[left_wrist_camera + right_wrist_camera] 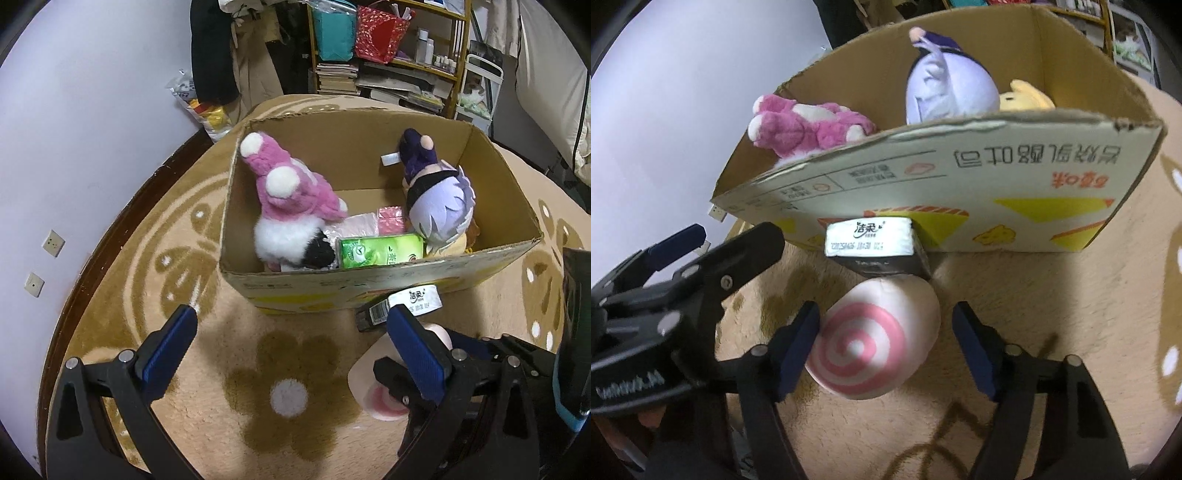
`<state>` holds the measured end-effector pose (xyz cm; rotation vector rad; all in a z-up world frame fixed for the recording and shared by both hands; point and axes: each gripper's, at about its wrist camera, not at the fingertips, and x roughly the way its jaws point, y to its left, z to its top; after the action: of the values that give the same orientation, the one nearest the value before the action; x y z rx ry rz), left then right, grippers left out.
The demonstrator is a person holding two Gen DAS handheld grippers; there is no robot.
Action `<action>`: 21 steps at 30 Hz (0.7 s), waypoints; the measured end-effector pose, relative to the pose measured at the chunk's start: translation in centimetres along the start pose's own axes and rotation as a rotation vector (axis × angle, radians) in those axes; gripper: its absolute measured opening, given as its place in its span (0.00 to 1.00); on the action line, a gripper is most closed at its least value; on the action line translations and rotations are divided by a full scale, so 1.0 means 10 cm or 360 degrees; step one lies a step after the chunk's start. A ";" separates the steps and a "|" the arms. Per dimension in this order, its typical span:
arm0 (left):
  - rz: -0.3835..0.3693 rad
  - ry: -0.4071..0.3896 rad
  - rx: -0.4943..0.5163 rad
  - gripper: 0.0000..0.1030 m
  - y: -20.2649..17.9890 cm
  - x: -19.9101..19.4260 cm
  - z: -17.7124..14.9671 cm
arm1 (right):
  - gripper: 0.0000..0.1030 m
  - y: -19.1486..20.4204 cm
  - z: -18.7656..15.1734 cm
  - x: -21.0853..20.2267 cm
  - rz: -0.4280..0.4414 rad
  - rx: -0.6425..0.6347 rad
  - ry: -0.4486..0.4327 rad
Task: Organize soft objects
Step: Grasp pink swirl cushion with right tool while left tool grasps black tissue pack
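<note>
A white plush ball with a pink spiral [875, 339] lies on the beige carpet in front of a cardboard box [997, 177]. My right gripper [886, 314] straddles it; the left pad touches its side and the right pad stands a little off it. A black-and-white tissue pack [871, 240] leans on the box just behind the ball. In the box are a pink-and-white plush [284, 184], a purple-haired doll [439, 199], a green tissue pack [380, 251] and a yellow plush [1027, 98]. My left gripper [291, 317] hangs open over bare carpet, left of the ball [373, 398].
The patterned carpet [147, 258] runs to a pale wall with sockets [53, 243] on the left. Behind the box stand a shelf with books and gift bags [384, 37], hanging clothes [236, 55] and a plastic bag [207, 110] on the floor.
</note>
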<state>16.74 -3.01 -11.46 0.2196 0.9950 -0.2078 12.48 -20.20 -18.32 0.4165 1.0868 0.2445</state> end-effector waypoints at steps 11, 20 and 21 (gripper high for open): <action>-0.0132 0.0012 -0.0039 0.99 -0.07 0.08 0.00 | 0.31 0.04 0.04 0.02 -0.0061 -0.0101 0.0029; -0.0259 0.0039 -0.0083 0.99 -0.12 0.15 0.07 | 0.27 0.02 0.05 -0.15 -0.0175 -0.0166 0.0038; -0.0279 0.0041 -0.0085 0.99 -0.12 0.16 0.08 | 0.27 0.00 0.05 -0.16 -0.0178 -0.0158 0.0041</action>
<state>17.85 -4.52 -12.48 0.0865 1.0447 -0.3383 12.19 -20.95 -16.81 0.2634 1.1143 0.2040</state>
